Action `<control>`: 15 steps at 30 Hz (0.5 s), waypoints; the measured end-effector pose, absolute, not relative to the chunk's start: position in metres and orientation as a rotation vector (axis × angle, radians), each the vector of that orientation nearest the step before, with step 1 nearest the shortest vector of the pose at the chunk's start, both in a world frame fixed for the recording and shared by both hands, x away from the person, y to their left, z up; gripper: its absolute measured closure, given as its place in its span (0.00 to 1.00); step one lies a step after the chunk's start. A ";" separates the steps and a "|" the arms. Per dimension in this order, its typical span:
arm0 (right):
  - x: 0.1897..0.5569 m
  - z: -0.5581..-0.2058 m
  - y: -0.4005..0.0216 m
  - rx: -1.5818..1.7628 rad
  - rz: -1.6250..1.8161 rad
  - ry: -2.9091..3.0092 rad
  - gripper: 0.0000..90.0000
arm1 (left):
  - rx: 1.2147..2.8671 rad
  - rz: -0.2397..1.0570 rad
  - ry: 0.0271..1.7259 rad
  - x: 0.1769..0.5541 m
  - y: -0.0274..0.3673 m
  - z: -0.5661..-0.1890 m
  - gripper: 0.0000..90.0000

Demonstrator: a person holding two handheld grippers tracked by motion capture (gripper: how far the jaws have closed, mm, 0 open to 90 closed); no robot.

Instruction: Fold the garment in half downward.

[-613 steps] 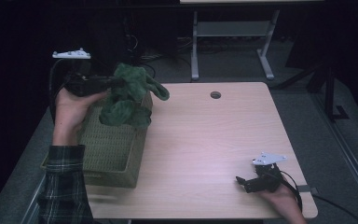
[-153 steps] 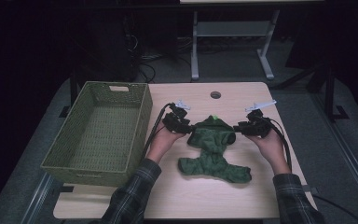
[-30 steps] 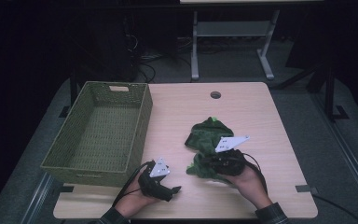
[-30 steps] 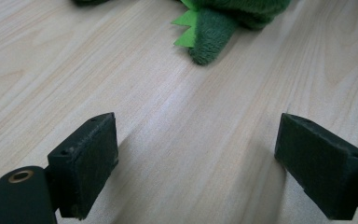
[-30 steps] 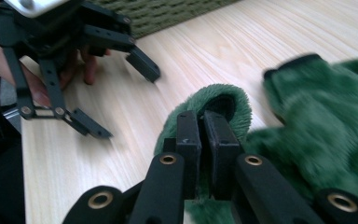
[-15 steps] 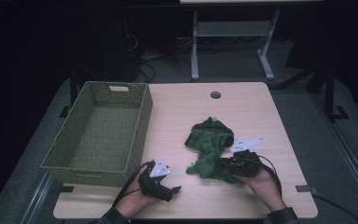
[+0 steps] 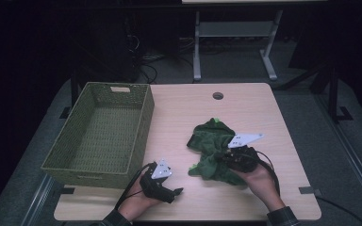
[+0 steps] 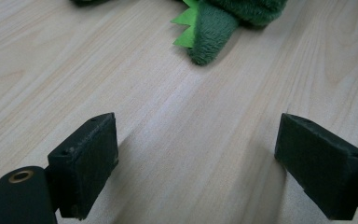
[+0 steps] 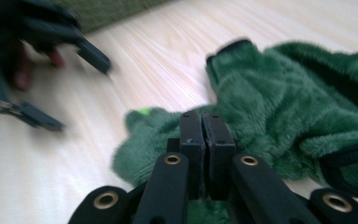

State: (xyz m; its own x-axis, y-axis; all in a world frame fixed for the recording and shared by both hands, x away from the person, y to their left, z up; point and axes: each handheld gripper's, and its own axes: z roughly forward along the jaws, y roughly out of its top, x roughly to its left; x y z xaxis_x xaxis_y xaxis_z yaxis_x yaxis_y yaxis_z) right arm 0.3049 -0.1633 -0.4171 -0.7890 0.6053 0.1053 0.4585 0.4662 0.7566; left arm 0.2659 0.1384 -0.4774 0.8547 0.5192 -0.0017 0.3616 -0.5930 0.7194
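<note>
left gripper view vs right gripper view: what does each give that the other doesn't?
Left gripper view alone: the left gripper with jaws wide apart over bare table, and a light green felt spike on the garment's tip. Right gripper view alone: the right gripper with jaws closed together on the green fleece garment, plus the basket. Shared: garment and wooden tabletop.

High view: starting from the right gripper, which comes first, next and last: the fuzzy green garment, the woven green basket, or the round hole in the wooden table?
From the right gripper:
1. Fuzzy green garment, right under its jaws near the table's front.
2. Round hole, farther back toward the table's far edge.
3. Woven green basket, across on the left side.
</note>
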 end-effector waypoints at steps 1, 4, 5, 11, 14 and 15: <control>0.307 -0.422 -0.162 0.930 1.189 2.546 0.97 | 2.267 0.267 0.635 0.266 0.138 -0.477 0.14; 0.313 -0.438 -0.159 0.962 1.118 2.587 0.97 | 2.271 0.268 0.632 0.266 0.139 -0.477 0.14; 0.314 -0.442 -0.159 0.964 1.096 2.597 0.97 | 2.271 0.268 0.633 0.266 0.139 -0.477 0.14; 0.322 -0.464 -0.157 1.016 1.048 2.649 1.00 | 2.269 0.265 0.635 0.266 0.139 -0.477 0.14; 0.321 -0.464 -0.156 1.009 1.042 2.639 1.00 | 2.269 0.265 0.635 0.266 0.139 -0.477 0.14; 0.321 -0.464 -0.155 0.998 1.037 2.637 0.99 | 2.269 0.265 0.635 0.266 0.139 -0.477 0.14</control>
State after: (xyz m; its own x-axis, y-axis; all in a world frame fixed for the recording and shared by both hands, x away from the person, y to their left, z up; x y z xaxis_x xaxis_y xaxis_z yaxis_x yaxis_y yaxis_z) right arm 0.3208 -0.1554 -0.4641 -0.7708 0.6279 0.1078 0.5332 0.5432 0.6486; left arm 0.2658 0.1385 -0.4774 0.8553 0.5182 -0.0027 0.3625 -0.5946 0.7176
